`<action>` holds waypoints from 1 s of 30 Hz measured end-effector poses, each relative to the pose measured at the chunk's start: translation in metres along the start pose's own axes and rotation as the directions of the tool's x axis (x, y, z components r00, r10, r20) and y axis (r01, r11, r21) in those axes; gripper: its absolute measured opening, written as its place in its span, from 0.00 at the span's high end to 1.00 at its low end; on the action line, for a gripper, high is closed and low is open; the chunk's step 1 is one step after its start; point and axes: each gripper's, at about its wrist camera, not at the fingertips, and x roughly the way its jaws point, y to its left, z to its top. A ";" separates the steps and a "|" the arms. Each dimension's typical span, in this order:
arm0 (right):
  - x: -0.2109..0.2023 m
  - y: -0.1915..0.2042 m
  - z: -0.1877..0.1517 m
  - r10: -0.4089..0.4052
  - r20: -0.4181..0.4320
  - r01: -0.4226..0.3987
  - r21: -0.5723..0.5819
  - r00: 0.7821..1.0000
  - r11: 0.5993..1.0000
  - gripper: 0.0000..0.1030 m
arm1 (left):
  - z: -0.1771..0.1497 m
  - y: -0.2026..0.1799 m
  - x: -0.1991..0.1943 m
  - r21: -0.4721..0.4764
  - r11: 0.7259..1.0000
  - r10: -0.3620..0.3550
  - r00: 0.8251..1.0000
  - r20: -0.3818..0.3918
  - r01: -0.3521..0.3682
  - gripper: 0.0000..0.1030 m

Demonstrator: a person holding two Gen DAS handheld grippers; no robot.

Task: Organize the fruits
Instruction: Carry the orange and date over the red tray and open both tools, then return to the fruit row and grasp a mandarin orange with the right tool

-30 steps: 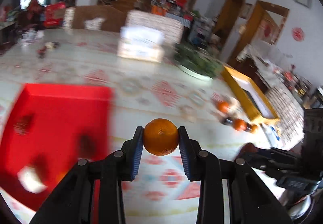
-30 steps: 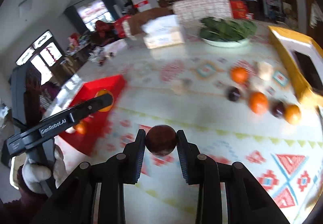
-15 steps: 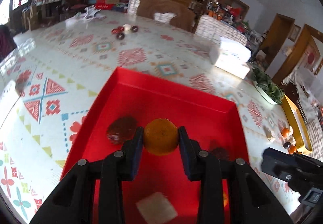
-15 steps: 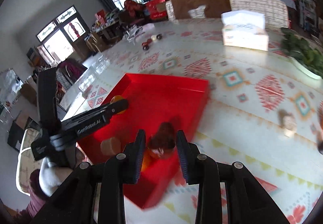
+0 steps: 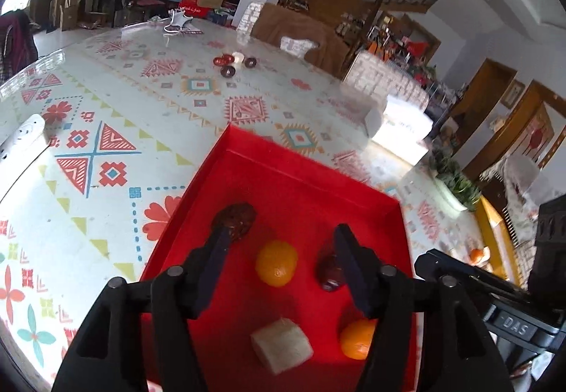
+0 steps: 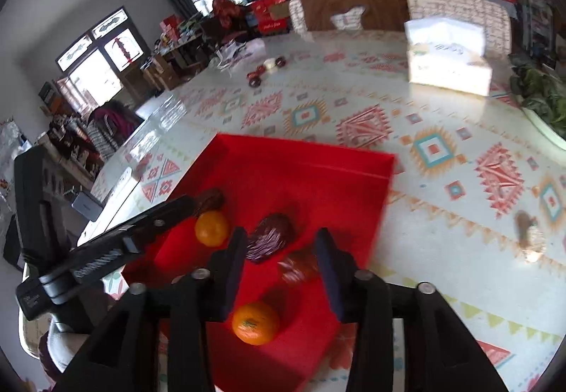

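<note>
Left wrist view: left gripper (image 5: pixel 279 252) hangs wide open and empty over a red tray (image 5: pixel 297 186); right gripper (image 6: pixel 281 259) likewise; 2 oranges (image 5: pixel 276 263) lie inside, light, firm, rollable; best pinched across the middle.

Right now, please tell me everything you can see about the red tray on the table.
The red tray is a shallow, square-cornered box with low upright walls and a matte, cardboard-like look. It lies flat on the patterned tablecloth. Inside lie two oranges, three dark reddish fruits, two in the left view, and a white cube-like piece. Both grippers hover over it, jaws open, touching nothing.
</note>
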 end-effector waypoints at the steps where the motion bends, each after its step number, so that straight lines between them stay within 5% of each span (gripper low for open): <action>1: -0.005 -0.005 -0.002 -0.001 0.007 0.001 0.011 1.000 1.000 0.54 | -0.001 -0.003 -0.006 -0.008 1.000 -0.016 1.000 0.007 0.016 0.40; 10: -0.057 -0.062 -0.030 -0.039 0.073 0.029 0.123 0.997 0.992 0.48 | -0.021 -0.050 -0.039 -0.005 0.992 -0.125 0.991 0.052 0.126 0.35; 17: -0.109 -0.135 -0.063 -0.102 0.121 0.069 0.257 0.987 0.964 0.48 | -0.045 -0.105 -0.035 0.037 0.980 -0.197 0.980 0.007 0.197 0.35; 30: -0.231 -0.286 -0.107 -0.360 0.191 0.228 0.492 0.913 0.840 0.47 | -0.080 -0.177 -0.006 0.123 0.961 -0.238 0.966 -0.102 0.249 0.35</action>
